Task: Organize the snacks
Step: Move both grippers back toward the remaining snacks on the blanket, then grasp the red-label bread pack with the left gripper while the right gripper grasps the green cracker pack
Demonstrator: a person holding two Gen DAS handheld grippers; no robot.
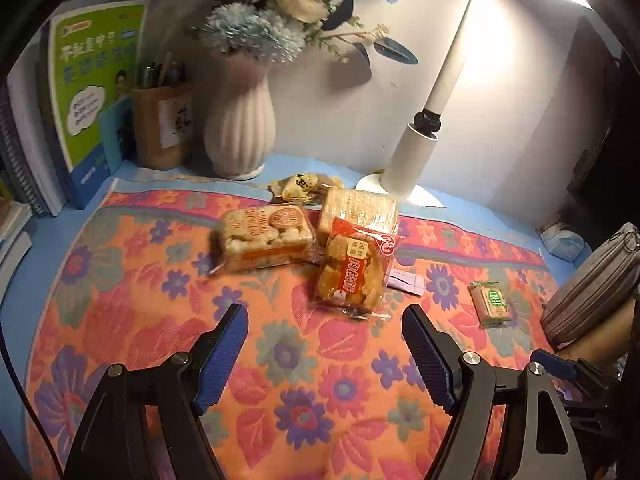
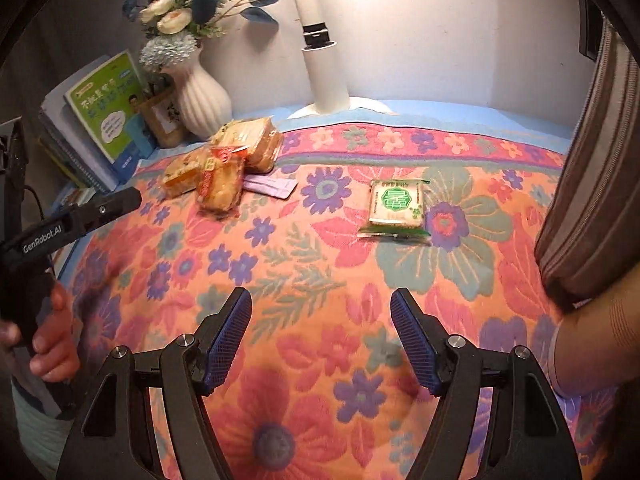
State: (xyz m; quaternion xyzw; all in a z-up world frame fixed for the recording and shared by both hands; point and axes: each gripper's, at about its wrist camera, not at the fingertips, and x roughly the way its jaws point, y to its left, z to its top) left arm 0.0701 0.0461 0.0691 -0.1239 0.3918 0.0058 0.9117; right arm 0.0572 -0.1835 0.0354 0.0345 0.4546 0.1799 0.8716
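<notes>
Both tools hover over the floral cloth [image 2: 320, 264] on the worktop, fingers spread apart and gripping nothing: the left tool [image 1: 324, 332] faces a cluster of snack packets [image 1: 312, 236] heaped together near the white vase [image 1: 240, 120], while the right tool [image 2: 320, 312] points toward a lone green-labelled snack packet [image 2: 396, 208] lying well apart from that pile.

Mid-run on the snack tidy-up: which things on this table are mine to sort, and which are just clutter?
To sort:
- red-labelled snack pack
- rice-puff pack
- cracker pack
- small yellow packet
- green-labelled snack, lying apart from the pile

Just lying about:
- vase of flowers
- lamp
- pen holder
- books
- lilac sachet
</notes>
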